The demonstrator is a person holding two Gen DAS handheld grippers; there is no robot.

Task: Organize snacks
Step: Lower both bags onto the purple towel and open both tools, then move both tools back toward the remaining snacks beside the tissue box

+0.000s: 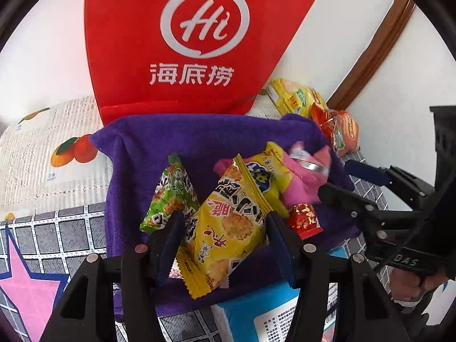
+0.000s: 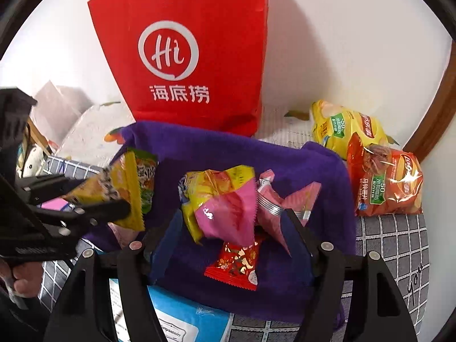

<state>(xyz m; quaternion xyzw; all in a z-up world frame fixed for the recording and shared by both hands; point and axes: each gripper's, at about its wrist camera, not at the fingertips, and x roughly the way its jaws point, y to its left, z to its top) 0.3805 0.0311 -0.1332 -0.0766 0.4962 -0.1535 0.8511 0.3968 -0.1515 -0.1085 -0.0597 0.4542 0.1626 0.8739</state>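
Left gripper pinching yellow rice-cracker packet above purple towel. Right gripper spread, pads clear of pink wafer packets heaped on towel. Red paper bag upright behind; chip bags beside.

Red bag top cut off by frame; blue pack below the tongs cropped, its print unreadable.
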